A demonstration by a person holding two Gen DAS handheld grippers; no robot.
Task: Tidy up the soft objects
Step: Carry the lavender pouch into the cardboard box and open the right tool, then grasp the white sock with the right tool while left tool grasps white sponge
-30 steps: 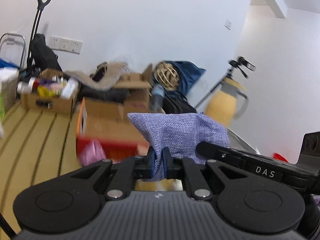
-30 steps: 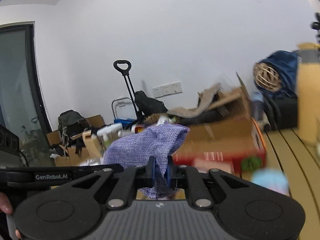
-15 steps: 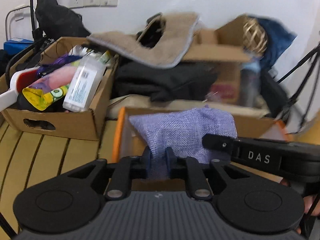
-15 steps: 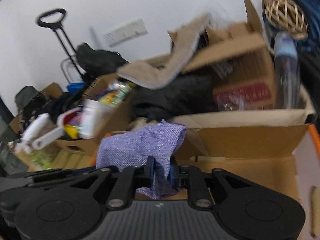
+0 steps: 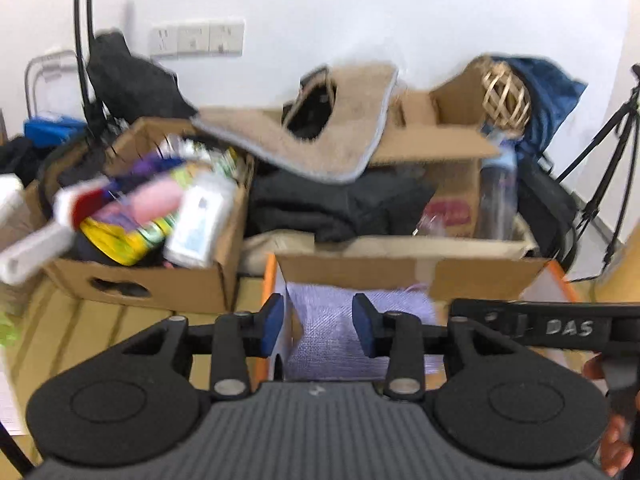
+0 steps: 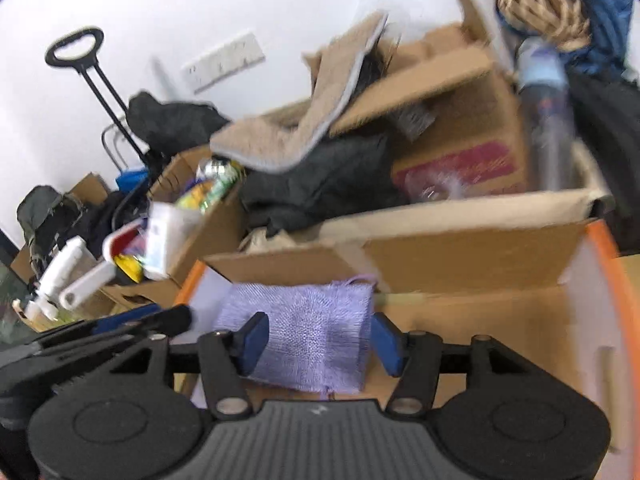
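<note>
Between the right gripper's [image 6: 318,340] parted jaws — purple cloth [image 6: 304,340], unpinched.

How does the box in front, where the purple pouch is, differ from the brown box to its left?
The orange-edged box has white walls and holds only the purple pouch; the brown box is plain cardboard with a handle cutout, heaped with bottles and packets. Both are open-topped and sit on the wooden floor.

— From where is the scene viewed?
— Each view is taken from a gripper, facing forward and downward, close over the orange-edged box [image 5: 271,276].
— What is shared?
— The purple cloth [image 5: 340,332] [image 6: 308,340], the tan mat [image 5: 320,148] [image 6: 288,140] and the wall sockets [image 5: 198,39] [image 6: 224,62] are seen in both.
</note>
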